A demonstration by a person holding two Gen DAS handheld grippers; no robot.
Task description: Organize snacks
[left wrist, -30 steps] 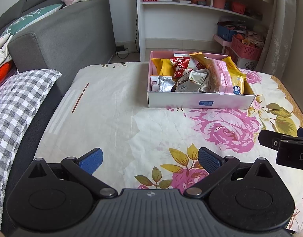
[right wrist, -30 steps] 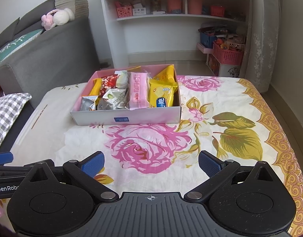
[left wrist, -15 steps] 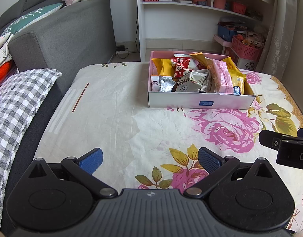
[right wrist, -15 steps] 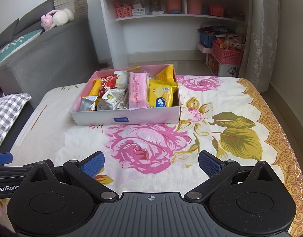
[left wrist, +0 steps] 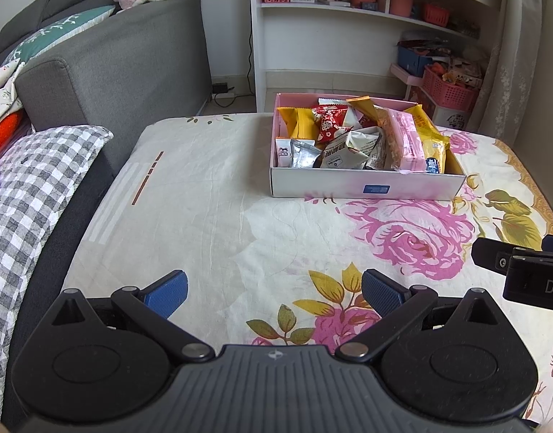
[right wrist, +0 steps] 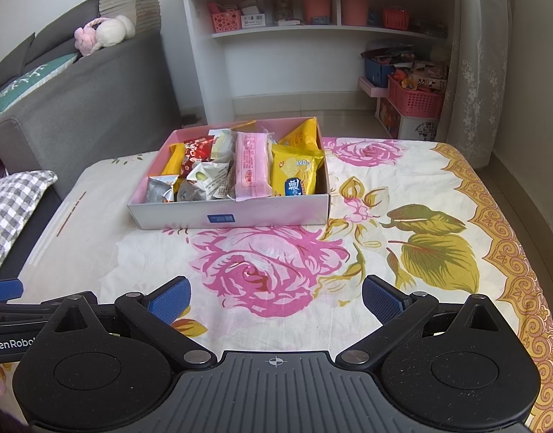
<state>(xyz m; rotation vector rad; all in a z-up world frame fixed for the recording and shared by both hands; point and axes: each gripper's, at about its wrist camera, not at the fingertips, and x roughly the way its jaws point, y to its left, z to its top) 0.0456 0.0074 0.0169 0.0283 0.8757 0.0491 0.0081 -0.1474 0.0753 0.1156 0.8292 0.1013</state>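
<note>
A shallow pink-and-white box (left wrist: 366,187) stands on the floral cloth, far from both grippers; it also shows in the right wrist view (right wrist: 233,213). It holds several snack packets: yellow (right wrist: 294,175), pink (right wrist: 251,166), red (left wrist: 329,122), silver (left wrist: 301,155) and white ones. My left gripper (left wrist: 274,290) is open and empty, low over the cloth near the front. My right gripper (right wrist: 276,296) is open and empty, level with it on the right. Part of the right gripper shows at the right edge of the left wrist view (left wrist: 522,270).
The table carries a floral cloth (right wrist: 276,263). A grey sofa (left wrist: 125,72) with a checked cushion (left wrist: 27,195) lies to the left. A white shelf unit (right wrist: 312,36) and pink baskets (right wrist: 413,99) stand behind the table. A curtain (right wrist: 482,54) hangs at the right.
</note>
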